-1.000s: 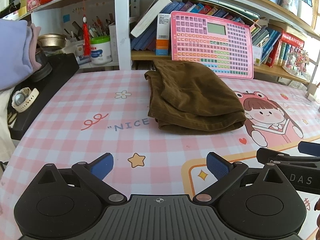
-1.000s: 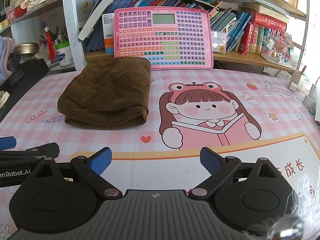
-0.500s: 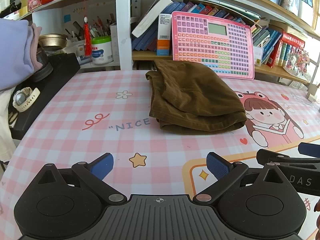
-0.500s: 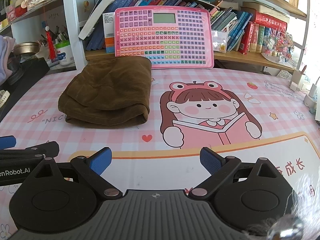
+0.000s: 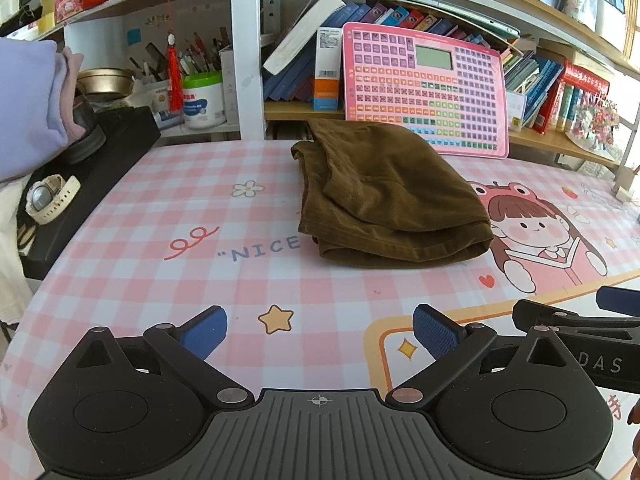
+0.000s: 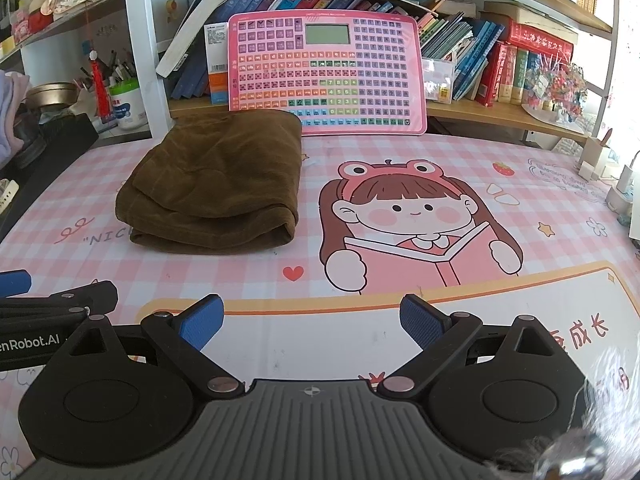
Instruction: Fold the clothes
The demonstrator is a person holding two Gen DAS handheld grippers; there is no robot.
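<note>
A brown corduroy garment lies folded into a thick rectangle on the pink checked table mat, near the back. It also shows in the right wrist view, at the left. My left gripper is open and empty, low over the mat's front, well short of the garment. My right gripper is open and empty, beside the left one and to its right. Each gripper's side shows at the other view's edge.
A pink keyboard-style learning board leans on the bookshelf behind the garment. A black stand with a white watch and lilac cloth is at the left. Books and pen cups fill the shelves. White chargers sit at the right edge.
Both grippers have drifted very slightly; the garment lies as before and both jaws stay open.
</note>
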